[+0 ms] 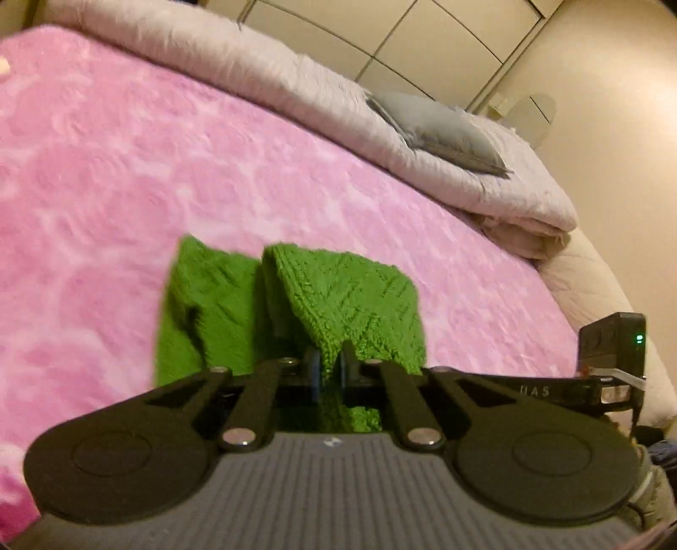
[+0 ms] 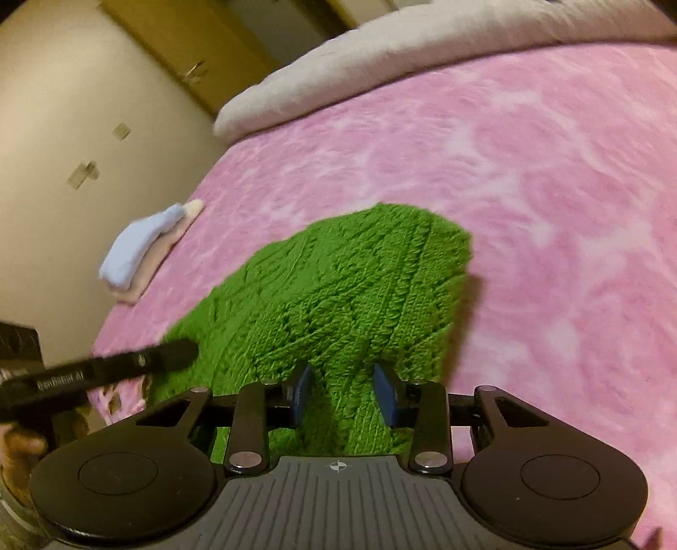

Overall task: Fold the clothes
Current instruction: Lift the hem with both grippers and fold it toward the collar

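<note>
A green knitted garment (image 1: 338, 296) hangs bunched above the pink bedspread (image 1: 169, 169). My left gripper (image 1: 328, 364) is shut on a narrow fold of its knit, and the cloth drapes away in two lobes. In the right wrist view the same green garment (image 2: 351, 287) spreads forward over the pink bedspread (image 2: 550, 190). My right gripper (image 2: 345, 389) is shut on a thick ridge of the knit that runs between its blue pads (image 2: 302, 389). The left gripper's black finger (image 2: 139, 364) reaches in from the left over the garment's edge.
A rolled whitish duvet (image 1: 423, 139) with a grey pillow (image 1: 444, 131) lies along the far side of the bed. Folded light-blue and cream clothes (image 2: 139, 249) sit stacked near the bed's left edge. Cream wardrobe doors (image 1: 402, 38) stand behind. A hand (image 2: 21, 444) shows at lower left.
</note>
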A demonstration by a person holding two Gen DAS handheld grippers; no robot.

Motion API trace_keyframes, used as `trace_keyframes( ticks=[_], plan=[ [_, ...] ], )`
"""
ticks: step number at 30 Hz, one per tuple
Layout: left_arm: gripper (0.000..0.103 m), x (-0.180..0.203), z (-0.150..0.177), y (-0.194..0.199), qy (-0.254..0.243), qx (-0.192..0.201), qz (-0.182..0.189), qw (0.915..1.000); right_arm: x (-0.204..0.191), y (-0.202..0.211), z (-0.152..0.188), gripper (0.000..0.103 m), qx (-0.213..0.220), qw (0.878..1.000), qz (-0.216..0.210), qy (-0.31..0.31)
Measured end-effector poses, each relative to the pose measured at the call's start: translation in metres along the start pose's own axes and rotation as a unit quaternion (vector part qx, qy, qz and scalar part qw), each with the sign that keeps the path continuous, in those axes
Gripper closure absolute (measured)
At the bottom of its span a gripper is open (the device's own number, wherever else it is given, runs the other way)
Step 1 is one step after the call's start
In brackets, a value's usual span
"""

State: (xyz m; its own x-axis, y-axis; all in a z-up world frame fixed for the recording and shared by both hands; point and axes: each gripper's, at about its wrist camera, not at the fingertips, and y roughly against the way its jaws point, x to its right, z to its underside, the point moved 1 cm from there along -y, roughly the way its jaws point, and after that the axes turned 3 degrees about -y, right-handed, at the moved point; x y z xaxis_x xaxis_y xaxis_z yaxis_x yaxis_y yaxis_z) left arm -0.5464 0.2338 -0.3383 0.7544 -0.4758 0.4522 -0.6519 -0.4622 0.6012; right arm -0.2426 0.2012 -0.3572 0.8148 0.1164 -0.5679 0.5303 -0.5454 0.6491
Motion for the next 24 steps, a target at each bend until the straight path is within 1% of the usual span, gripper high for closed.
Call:
trace_keyframes(
  ticks=[2,5,6,7,9,10,11,12,14,15,17,20,22,23,24],
  plan=[
    [0.097,-0.016,0.01,-0.005,0.012,-0.016,-0.019,0.9996,-0.015,-0.013,0.0,0.066,-0.006,0.999,0.017,0.031],
    [0.096,-0.038,0.032,-0.02,0.066,-0.048,-0.008,0.9966,-0.029,-0.023,0.0,0.065,-0.013,0.997,0.03,0.063],
    [0.095,-0.042,0.035,-0.021,0.08,-0.049,0.005,0.9956,-0.031,-0.024,0.0,0.065,-0.015,0.997,0.033,0.07],
    [0.092,-0.042,0.033,-0.02,0.085,-0.05,0.018,0.995,-0.024,-0.018,-0.003,0.065,-0.01,0.997,0.038,0.062],
    [0.09,-0.044,0.024,-0.017,0.086,-0.051,0.043,0.9941,-0.01,-0.006,-0.01,0.065,-0.001,0.998,0.05,0.045],
    [0.09,-0.044,0.019,-0.014,0.081,-0.046,0.05,0.9944,-0.003,0.0,-0.013,0.065,0.003,0.998,0.056,0.036],
    [0.088,-0.044,0.013,-0.011,0.075,-0.04,0.055,0.9948,0.004,0.006,-0.016,0.065,0.008,0.998,0.062,0.028],
    [0.085,-0.045,0.007,-0.01,0.068,-0.036,0.057,0.9954,0.012,0.012,-0.019,0.065,0.012,0.997,0.068,0.019],
    [0.07,-0.045,-0.005,-0.012,0.054,-0.033,0.056,0.9964,0.026,0.024,-0.025,0.065,0.021,0.997,0.079,0.002],
    [0.07,-0.044,-0.011,-0.016,0.047,-0.035,0.055,0.9968,0.035,0.029,-0.031,0.065,0.023,0.996,0.08,-0.022],
    [0.069,-0.043,-0.021,-0.028,0.035,-0.041,0.05,0.9973,0.052,0.031,-0.039,0.065,0.026,0.995,0.068,-0.062],
    [0.067,-0.042,-0.034,-0.055,0.022,-0.057,0.041,0.9973,0.055,0.019,-0.044,0.065,0.019,0.997,0.042,-0.069],
    [0.067,-0.047,-0.037,-0.073,0.036,-0.073,0.044,0.9957,0.057,0.011,-0.047,0.065,0.015,0.997,0.025,-0.074],
    [0.069,-0.049,-0.037,-0.081,0.046,-0.08,0.047,0.9946,0.057,0.007,-0.049,0.065,0.012,0.997,0.016,-0.076],
    [0.069,-0.051,-0.037,-0.086,0.056,-0.08,0.055,0.9937,0.058,0.003,-0.051,0.065,0.01,0.997,0.008,-0.079]
  ],
)
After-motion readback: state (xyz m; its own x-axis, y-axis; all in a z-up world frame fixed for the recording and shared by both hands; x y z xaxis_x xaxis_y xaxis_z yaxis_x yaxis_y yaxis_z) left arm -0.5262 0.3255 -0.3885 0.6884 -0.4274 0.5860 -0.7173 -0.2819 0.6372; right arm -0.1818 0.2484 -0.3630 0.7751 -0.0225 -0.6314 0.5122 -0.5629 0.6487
